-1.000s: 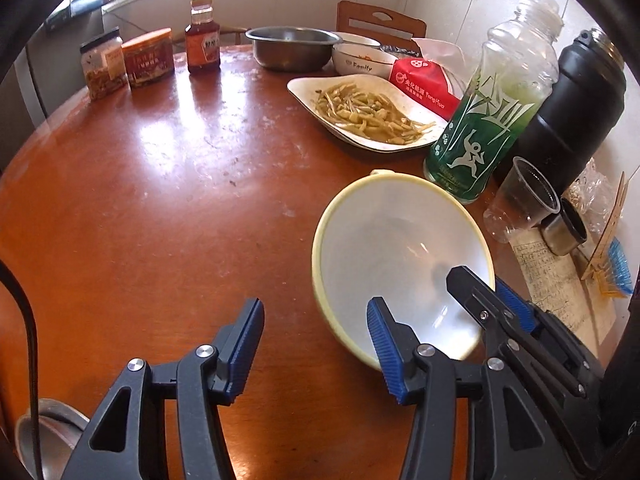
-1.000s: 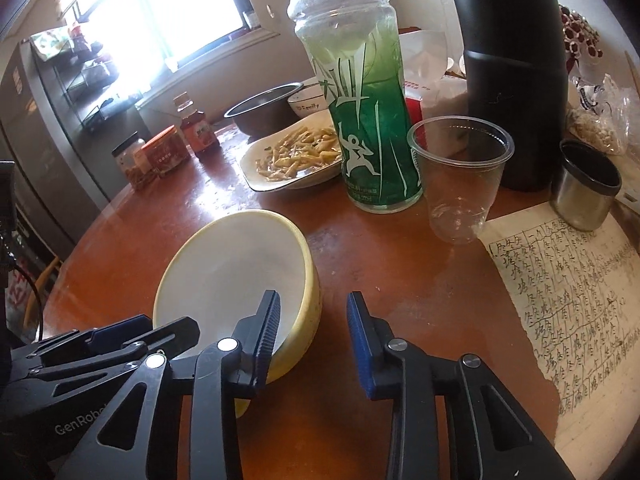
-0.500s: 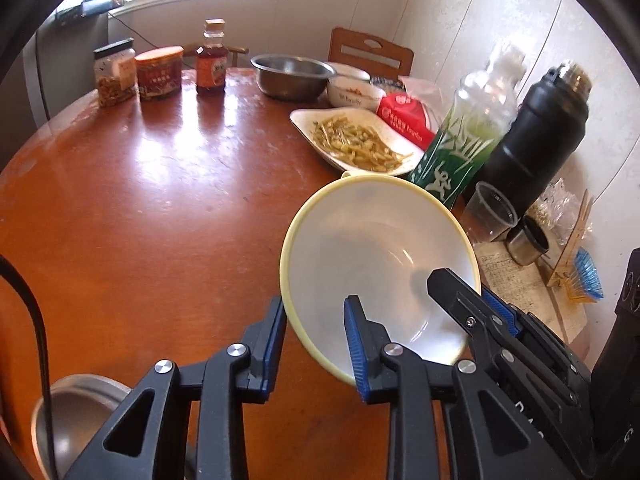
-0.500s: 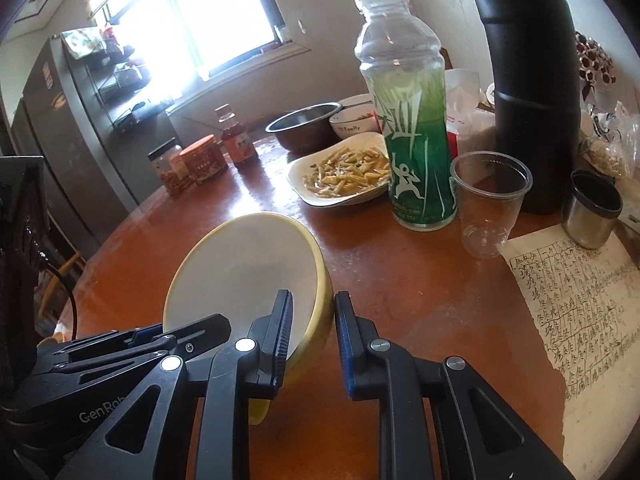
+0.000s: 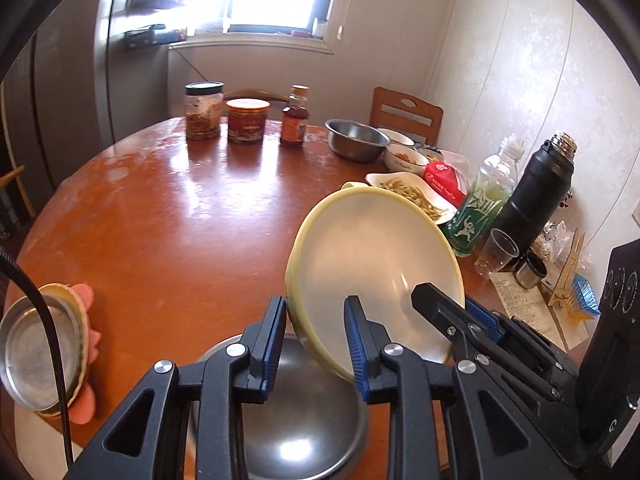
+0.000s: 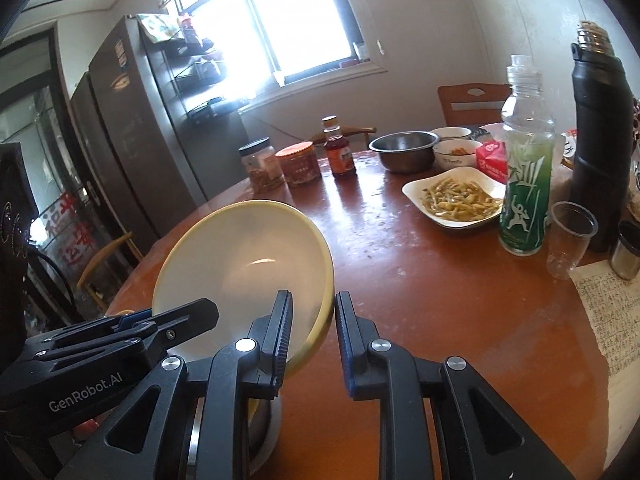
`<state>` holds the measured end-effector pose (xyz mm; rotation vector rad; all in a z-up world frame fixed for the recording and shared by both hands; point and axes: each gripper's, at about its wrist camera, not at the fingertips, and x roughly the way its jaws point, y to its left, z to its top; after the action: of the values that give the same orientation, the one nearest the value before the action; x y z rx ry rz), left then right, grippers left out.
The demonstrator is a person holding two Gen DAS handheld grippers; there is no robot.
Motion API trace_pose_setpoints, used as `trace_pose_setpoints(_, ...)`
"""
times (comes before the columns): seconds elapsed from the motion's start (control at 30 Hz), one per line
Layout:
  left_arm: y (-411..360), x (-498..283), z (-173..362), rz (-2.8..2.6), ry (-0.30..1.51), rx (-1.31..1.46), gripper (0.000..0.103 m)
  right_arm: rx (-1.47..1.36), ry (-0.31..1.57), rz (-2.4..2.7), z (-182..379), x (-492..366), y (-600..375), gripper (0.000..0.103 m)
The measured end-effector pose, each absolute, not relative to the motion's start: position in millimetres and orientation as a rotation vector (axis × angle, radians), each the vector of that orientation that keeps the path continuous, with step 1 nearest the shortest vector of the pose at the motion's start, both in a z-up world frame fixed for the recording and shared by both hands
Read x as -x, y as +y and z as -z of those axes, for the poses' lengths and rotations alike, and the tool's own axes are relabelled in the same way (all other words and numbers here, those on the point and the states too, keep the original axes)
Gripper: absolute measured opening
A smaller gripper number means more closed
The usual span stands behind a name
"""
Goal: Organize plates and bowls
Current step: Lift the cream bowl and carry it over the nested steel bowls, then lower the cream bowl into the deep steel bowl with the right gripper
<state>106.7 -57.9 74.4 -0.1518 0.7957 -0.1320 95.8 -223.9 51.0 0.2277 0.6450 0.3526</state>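
Two hand-held grippers share one load above a round brown tabletop (image 5: 168,216). Largest of the items is the yellow-rimmed white bowl (image 5: 372,264), tilted and held clear of the tabletop, directly over a steel bowl (image 5: 296,420) at the near edge. The left hand-held gripper (image 5: 316,344) pinches the bowl's near rim, one pad outside the wall and one inside; the right hand-held gripper (image 6: 310,336) pinches the opposite rim in the same manner. Its jaws have just been closing, with the rim between them. To the far left, at the tabletop's edge, a steel plate (image 5: 36,352) rests on a pink-edged dish (image 5: 86,344). Toward the wall stand a black flask (image 6: 596,140), a green drink bottle (image 6: 526,184), a white dish of yellow food (image 6: 456,200), a second steel bowl (image 6: 404,150) and a clear plastic cup (image 6: 570,236). Smallest, at the far edge, are two jars (image 5: 224,118) and a small brown bottle (image 5: 295,118).
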Motion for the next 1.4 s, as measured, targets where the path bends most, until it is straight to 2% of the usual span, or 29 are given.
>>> trace_pose_setpoints(0.37, -14, -76, -62, 0.112, 0.782, 0.166, 0.030, -0.152, 0.662, -0.398, -46, -72, -171, 0.023)
trace_pose_setpoints(0.73, -12, -72, -37, 0.106, 0.813, 0.145, 0.029, -0.076, 0.698, -0.373, -26, -66, -158, 0.023)
trace_pose_setpoints(1.4, -21, -71, -30, 0.098, 0.801, 0.100, 0.030, -0.055, 0.698, -0.352, -17, -60, -158, 0.024)
